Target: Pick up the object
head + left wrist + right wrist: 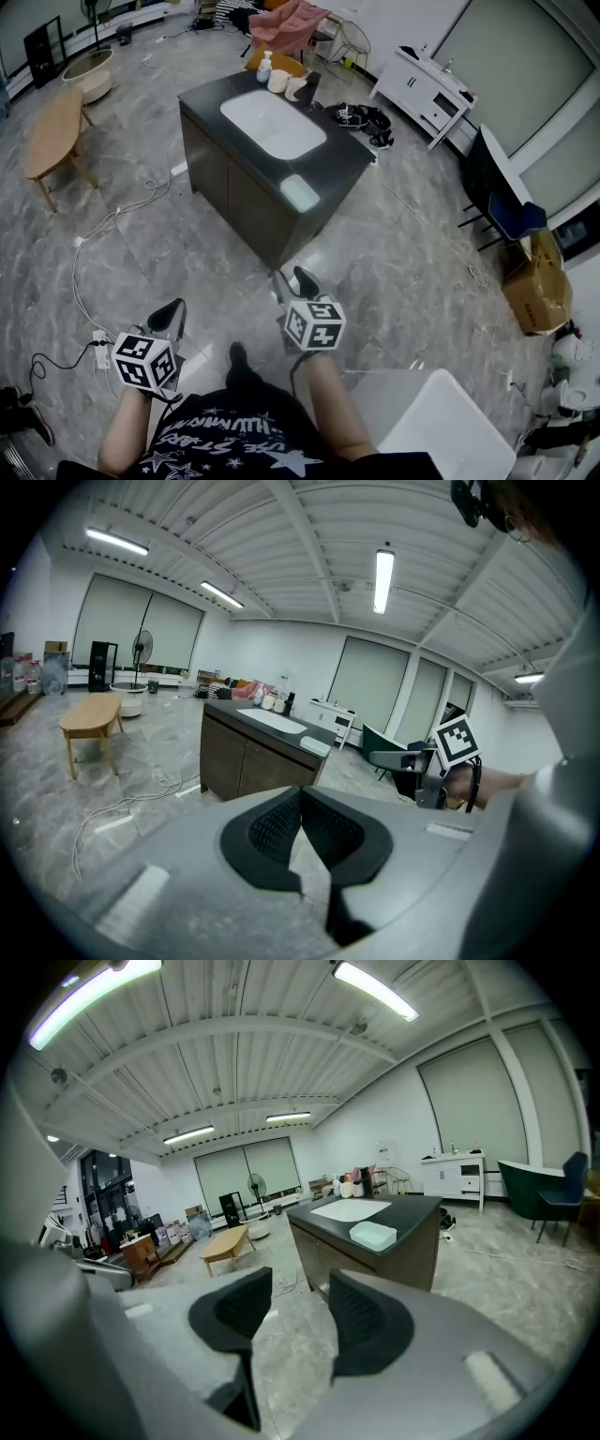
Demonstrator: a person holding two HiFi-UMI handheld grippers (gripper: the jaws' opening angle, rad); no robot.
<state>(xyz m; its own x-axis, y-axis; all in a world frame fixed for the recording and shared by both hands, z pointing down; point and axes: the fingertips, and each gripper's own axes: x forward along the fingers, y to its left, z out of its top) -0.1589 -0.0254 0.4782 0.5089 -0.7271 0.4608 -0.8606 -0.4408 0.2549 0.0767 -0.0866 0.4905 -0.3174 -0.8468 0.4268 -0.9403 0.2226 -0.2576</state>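
A pale green rectangular object [299,192] lies on the near corner of a dark sink cabinet [230,178]; it also shows in the left gripper view [314,745] and the right gripper view [373,1234]. Both grippers are held low over the floor, well short of the cabinet. My left gripper [172,317] [300,794] has its pads touching at the tips and holds nothing. My right gripper [292,281] [300,1288] stands open with an empty gap, pointing toward the cabinet corner.
A white basin [272,122] is set in the countertop, with a bottle and cups [278,77] at its far end. Cables [112,225] and a power strip [100,347] lie on the floor at left. A wooden table [52,131], shoes [361,117] and a cardboard box [536,286] stand around.
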